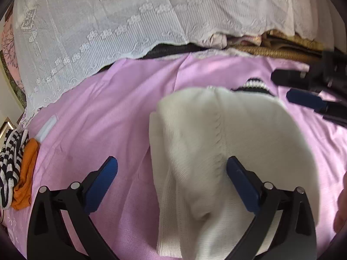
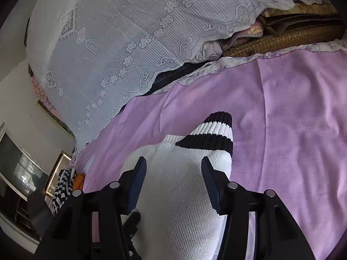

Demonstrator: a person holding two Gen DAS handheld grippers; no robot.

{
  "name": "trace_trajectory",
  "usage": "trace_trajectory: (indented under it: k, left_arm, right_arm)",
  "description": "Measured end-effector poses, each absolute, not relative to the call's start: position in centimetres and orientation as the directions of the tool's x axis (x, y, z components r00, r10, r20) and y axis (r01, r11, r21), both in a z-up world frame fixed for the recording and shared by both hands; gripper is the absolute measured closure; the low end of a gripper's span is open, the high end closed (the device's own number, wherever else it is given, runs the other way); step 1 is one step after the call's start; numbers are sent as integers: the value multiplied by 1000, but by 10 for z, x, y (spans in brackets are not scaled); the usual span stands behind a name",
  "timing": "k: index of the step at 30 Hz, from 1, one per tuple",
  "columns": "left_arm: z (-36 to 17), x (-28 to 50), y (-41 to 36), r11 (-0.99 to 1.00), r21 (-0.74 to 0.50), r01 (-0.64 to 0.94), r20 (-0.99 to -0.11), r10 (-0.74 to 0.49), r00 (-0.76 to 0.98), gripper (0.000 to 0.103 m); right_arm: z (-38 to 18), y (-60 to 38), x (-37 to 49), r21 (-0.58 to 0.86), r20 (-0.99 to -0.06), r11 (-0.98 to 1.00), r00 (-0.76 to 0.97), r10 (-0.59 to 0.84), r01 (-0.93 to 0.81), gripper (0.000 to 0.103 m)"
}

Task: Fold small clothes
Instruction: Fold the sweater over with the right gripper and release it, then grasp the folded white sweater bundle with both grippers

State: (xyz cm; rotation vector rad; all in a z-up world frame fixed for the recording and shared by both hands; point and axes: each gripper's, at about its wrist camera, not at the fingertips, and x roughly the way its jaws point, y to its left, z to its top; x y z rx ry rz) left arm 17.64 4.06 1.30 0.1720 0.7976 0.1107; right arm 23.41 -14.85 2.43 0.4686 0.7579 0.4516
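Between my left jaws (image 1: 172, 186), spread wide, holding nothing: white knitted garment with black-striped ribbed cuff (image 1: 216, 151), flat on pink bed sheet (image 1: 108, 112). My right jaws (image 2: 173, 184) parted over same knit, pads not pressing. Soft, light, floppy, stretchy; best pinched at thick ribbed cuff (image 2: 213, 134) or folded edge.

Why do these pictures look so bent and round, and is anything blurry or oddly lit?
Both views are fisheye, so the pink bedsheet bulges and the corners go black. In the left wrist view the white knitted garment and the right gripper look smeared. The right wrist view is sharper, the black-and-white striped cuff crisp. Soft daylight, no glare.
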Motion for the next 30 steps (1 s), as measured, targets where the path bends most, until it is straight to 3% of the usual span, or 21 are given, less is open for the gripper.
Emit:
trace_trajectory:
  k: [8,9,11,15,17,22,26,30]
  left_arm:
    - [-12,170,64,996,84,-15,-717,71,694,4]
    - [-13,170,66,997,75,-18,-720,66,691,4]
    - [-13,168,72,999,25,-28,-729,37,684,4]
    - [-4,153,95,989,-138,-46,-732,-71,677,4]
    - [7,147,97,990,-130,-46,-709,-61,703,4]
    - [9,141,92,998,-49,-35,-706,-10,708,4]
    - [-13,150,97,994,-105,-29,-757,-60,650,4]
    - [-12,147,98,993,-114,-34,-756,-65,651,4]
  right_arm:
    - [-13,-146,247,594,-535,758,571,622,-269,48]
    - [-14,-151,247,612,-527,746,567,633,-264,50]
    - [-12,-162,238,622,-527,754,598,604,-213,65]
    - [21,-165,199,477,-510,842,701,498,-252,50]
    - [26,-161,183,404,-533,878,714,454,-257,42]
    - [4,-152,166,294,-627,926,682,375,-239,40]
    - [-29,-164,175,409,-670,894,606,429,-182,27]
    - [-27,-166,170,420,-661,890,612,435,-179,26]
